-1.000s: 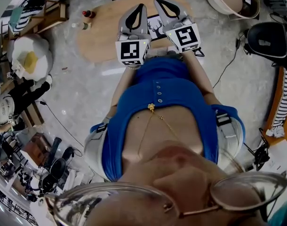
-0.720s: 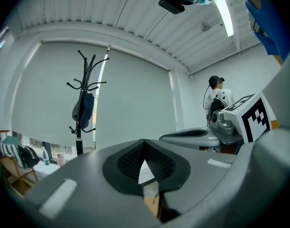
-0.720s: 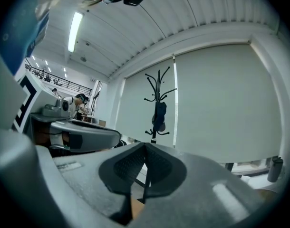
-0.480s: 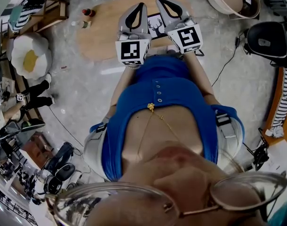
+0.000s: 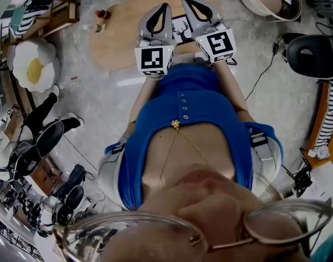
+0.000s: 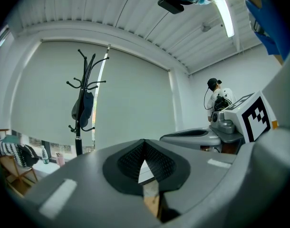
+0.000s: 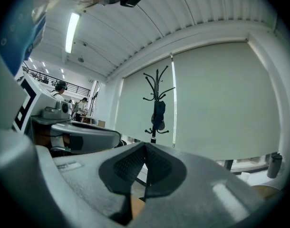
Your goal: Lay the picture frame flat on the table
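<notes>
Speckled grey floor all round, with an oval light-wood table (image 5: 120,42) across the top of the head view. On it, between the two claws, a small white picture frame with a black stag print (image 5: 181,29); face turned up toward the camera, but whether propped at a lean or already flat not to be told from above. Grey left claw (image 5: 163,7) held level over the near table edge, pads together at the tips, nothing gripped. Grey right claw (image 5: 186,0) just beside it, likewise fully closed and empty. Probably light and rigid, with a glazed front likely to crack or slip under a hard pinch. Best taken by the top rim or a side edge, then tipped back slowly, with the other claw steadying the base against sliding on the smooth wood.
</notes>
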The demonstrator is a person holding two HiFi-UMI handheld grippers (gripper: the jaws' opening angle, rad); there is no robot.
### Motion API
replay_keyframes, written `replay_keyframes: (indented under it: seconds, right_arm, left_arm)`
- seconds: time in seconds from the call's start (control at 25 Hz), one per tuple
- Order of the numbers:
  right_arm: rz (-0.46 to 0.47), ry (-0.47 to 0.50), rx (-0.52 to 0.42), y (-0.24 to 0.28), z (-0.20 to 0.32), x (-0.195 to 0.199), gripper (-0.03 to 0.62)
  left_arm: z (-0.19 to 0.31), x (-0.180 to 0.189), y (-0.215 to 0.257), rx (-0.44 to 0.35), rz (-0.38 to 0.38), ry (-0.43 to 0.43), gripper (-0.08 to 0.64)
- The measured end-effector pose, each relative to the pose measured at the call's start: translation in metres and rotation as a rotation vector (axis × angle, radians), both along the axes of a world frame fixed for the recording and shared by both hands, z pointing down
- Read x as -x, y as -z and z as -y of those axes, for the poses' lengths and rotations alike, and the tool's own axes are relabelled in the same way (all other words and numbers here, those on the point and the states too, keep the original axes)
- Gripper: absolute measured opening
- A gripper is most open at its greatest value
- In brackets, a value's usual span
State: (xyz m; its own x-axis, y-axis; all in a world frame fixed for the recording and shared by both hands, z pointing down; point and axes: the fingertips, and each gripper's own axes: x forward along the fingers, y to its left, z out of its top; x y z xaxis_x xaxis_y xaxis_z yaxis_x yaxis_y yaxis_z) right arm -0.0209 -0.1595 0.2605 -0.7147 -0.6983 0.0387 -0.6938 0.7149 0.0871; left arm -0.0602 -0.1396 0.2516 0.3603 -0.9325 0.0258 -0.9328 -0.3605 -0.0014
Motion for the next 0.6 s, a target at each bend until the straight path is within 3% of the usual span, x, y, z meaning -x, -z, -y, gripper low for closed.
replay_keyframes:
  seconds: [0.6]
  right_arm:
    - [-0.006, -0.006, 0.028, -0.007, 0.006, 0.001, 0.002]
  left_arm:
    - [0.006, 0.012, -0.007, 0.012, 0.018, 0.026, -0.002]
